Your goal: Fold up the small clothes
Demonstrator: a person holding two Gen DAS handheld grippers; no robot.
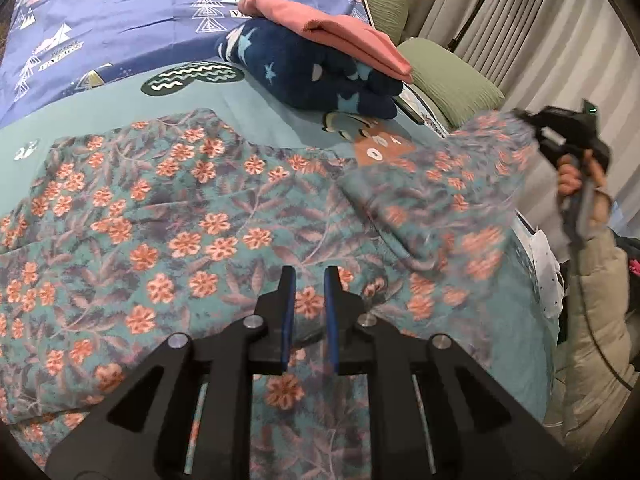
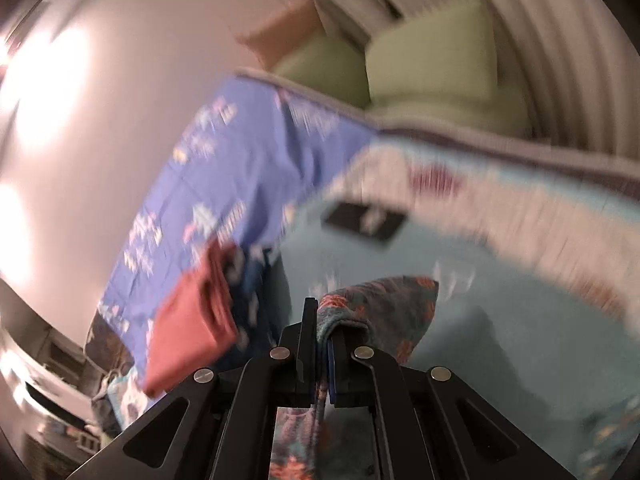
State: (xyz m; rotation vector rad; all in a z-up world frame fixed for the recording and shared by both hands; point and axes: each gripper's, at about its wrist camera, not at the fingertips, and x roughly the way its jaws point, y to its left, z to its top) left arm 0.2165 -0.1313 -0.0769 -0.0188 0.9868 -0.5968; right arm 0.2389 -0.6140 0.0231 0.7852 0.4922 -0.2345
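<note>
Right wrist view: my right gripper [image 2: 320,328] is clamped on a corner of the floral garment [image 1: 192,224], lifting it, I judge, to fold it over. My left gripper [image 1: 310,280] hovers slightly parted, empty, above the cloth spread on the bed [image 1: 256,116].

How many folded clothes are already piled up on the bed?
2: a pink folded garment lies on top of a navy star-patterned one, behind the floral garment. More may be hidden underneath.
</note>
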